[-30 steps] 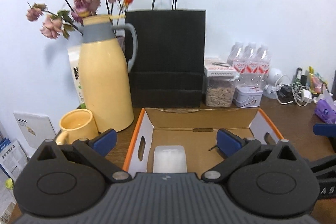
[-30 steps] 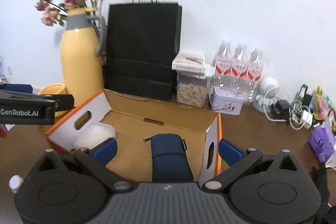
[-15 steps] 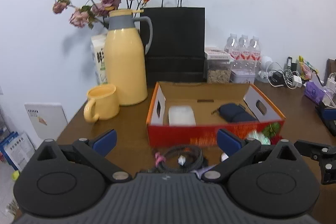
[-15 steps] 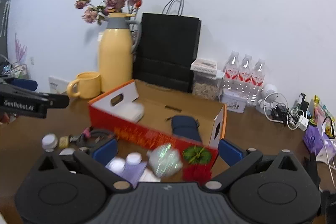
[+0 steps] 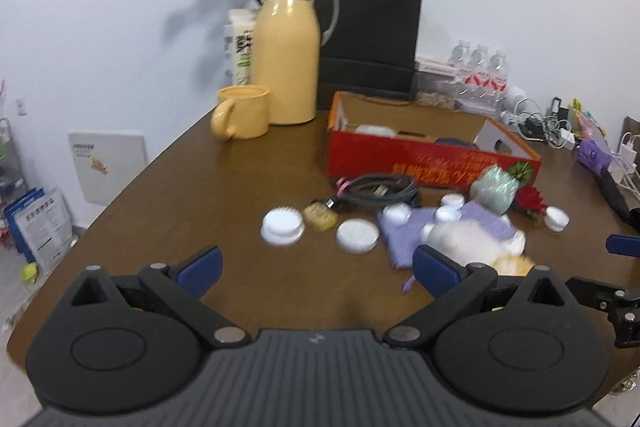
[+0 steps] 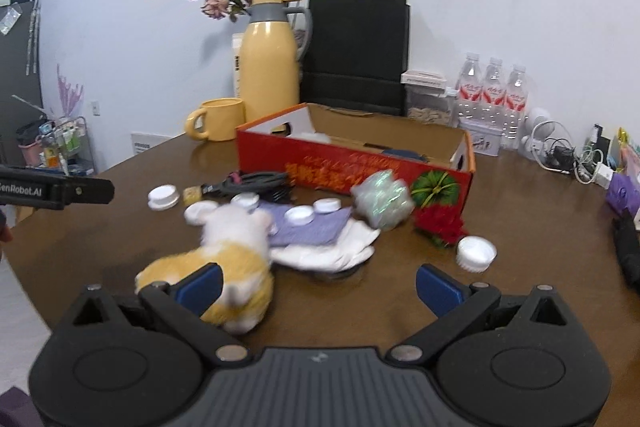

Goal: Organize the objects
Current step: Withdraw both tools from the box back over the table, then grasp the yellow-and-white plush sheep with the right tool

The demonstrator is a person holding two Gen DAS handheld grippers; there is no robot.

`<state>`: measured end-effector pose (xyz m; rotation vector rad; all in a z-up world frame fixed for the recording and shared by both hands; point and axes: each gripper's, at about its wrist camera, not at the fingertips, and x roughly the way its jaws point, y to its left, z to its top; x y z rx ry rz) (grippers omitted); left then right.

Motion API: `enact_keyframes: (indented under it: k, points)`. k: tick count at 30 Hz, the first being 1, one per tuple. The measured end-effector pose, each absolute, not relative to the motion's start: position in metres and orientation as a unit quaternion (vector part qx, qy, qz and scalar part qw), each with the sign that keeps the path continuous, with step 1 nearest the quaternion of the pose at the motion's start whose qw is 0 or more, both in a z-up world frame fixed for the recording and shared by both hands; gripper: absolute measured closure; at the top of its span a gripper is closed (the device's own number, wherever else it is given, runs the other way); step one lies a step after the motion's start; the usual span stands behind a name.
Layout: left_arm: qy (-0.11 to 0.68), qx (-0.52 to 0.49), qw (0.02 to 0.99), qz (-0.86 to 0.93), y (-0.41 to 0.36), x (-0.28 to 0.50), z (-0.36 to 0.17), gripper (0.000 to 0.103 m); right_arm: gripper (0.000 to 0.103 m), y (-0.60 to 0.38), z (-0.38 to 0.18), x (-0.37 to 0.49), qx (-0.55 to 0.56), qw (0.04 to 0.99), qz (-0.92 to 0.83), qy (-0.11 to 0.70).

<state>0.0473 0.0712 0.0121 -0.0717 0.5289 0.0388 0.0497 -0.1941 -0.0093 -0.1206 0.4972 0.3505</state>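
Note:
A red cardboard box (image 5: 432,163) (image 6: 356,171) stands open in the middle of the brown table, with a white case and a dark blue pouch inside. In front of it lie a coiled black cable (image 5: 376,189), several white lids (image 5: 282,225), a purple cloth (image 6: 308,227), a white glove (image 6: 332,251), a shiny green ball (image 6: 382,203), a red flower (image 6: 440,223) and a white-and-orange plush toy (image 6: 228,267). My left gripper (image 5: 316,269) is open above bare table near the front edge. My right gripper (image 6: 318,285) is open, its left finger just in front of the plush toy.
A yellow jug (image 5: 286,51) with dried flowers, a yellow mug (image 5: 240,113), a black paper bag (image 5: 372,43), water bottles (image 6: 494,95) and a food container line the back wall. Chargers and cables (image 6: 568,155) lie at the right. The table's left edge drops to the floor.
Both grippers have pulled back from above the box toward the front of the table, so the loose items before the box have come into view. Both stay open and hold nothing.

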Motion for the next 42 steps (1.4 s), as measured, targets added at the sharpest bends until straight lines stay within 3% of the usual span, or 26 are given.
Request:
enact_keyframes:
  k: [17,42]
  points:
    - [0.295,-0.04,0.954,0.031,0.092,0.013,-0.015,0.0,0.0,-0.163,-0.033,0.025,-0.085,0.947,0.219,0.221]
    - [0.314,-0.064,0.947,0.036,0.118,0.005,-0.029,0.0,0.0,-0.107,-0.054,0.076,-0.131,0.93,0.246,0.24]
